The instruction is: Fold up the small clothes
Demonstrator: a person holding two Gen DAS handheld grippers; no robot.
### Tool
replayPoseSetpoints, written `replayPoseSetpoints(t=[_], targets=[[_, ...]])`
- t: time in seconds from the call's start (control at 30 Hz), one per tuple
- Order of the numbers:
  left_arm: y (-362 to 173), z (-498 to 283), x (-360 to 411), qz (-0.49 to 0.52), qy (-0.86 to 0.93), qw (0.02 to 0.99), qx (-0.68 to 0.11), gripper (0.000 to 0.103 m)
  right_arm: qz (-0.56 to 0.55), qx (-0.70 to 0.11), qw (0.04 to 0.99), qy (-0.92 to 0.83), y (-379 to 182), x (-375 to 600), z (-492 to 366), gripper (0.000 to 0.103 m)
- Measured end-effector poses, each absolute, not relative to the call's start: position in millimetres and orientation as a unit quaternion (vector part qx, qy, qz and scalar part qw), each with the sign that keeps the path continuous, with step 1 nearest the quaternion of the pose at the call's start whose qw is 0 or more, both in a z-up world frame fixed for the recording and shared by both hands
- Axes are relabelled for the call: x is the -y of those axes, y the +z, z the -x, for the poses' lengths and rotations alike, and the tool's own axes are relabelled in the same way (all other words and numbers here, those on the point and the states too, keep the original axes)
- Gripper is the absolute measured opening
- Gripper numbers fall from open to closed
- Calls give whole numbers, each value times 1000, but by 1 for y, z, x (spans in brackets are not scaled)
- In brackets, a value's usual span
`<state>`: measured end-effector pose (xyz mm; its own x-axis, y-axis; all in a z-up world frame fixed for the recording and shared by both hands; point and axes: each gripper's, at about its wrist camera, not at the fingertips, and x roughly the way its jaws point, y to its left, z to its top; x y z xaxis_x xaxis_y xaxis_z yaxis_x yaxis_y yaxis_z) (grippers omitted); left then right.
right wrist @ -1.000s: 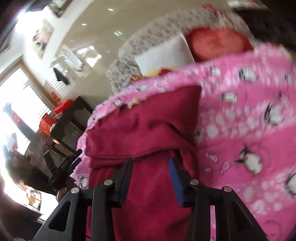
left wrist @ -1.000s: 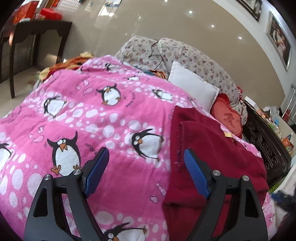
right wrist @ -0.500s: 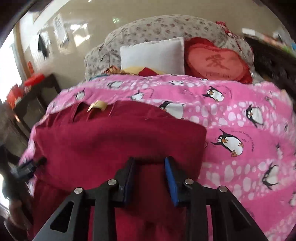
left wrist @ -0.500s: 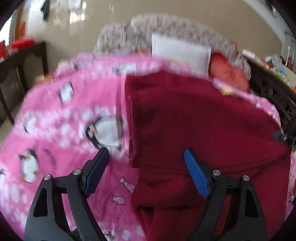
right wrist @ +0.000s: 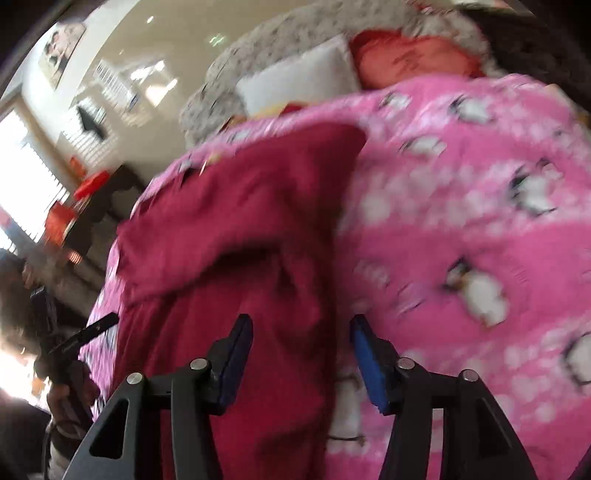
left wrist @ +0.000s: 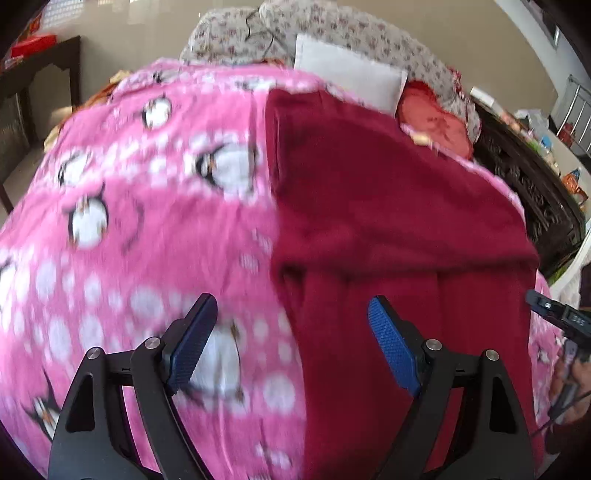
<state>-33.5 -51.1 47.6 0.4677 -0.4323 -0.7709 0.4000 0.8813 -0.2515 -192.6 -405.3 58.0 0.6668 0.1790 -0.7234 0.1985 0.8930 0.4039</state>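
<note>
A dark red garment point(left wrist: 388, 206) lies on a pink penguin blanket point(left wrist: 129, 221), its top part folded down over the lower part. It also shows in the right wrist view point(right wrist: 229, 229). My left gripper point(left wrist: 291, 314) is open and empty, straddling the garment's left edge above it. My right gripper point(right wrist: 301, 332) is open and empty, over the garment's right edge. The right gripper's tip point(left wrist: 554, 314) shows at the far right of the left wrist view, and the left gripper's tip point(right wrist: 92, 330) at the left of the right wrist view.
A white pillow point(left wrist: 347, 77), a red cushion point(left wrist: 436, 122) and a floral headboard cushion point(left wrist: 258, 33) lie at the bed's far end. A dark carved wooden frame point(left wrist: 535, 192) runs along the right. A dark side table point(left wrist: 40, 62) stands far left.
The right gripper has opened wider over the garment's right edge. Both views have swung and the left gripper has shifted so the garment's left edge lies between its fingers.
</note>
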Motion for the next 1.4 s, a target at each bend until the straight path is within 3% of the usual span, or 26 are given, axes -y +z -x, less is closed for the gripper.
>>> replayPoseSetpoints(t=[0.03,0.2,0.37,0.4,0.47,0.5,0.87,1.4], targets=[[44,38,53,9,-242,856,-457,84,-209,-412,887,-10,58,399,192,12],[32,58,68,-67,-212,878,-424,85,-166,-395,898,-102,65,414,205,11],[33,65,72,-87,-206,877,-425,85,-207,-389,896,-53,71,409,227,11],[33,66,69,-78,-209,875,-430,85,-212,-383,897,-53,75,407,236,15],[33,69,63,-64,-210,874,-433,85,-234,-373,897,-39,80,407,257,36],[32,73,61,-60,-210,875,-432,85,-242,-371,896,-36,82,407,261,52],[27,79,60,-52,-212,880,-423,85,-324,-388,863,16,46,386,281,54],[27,77,56,-40,-224,878,-420,88,-344,-387,855,22,50,384,270,54]])
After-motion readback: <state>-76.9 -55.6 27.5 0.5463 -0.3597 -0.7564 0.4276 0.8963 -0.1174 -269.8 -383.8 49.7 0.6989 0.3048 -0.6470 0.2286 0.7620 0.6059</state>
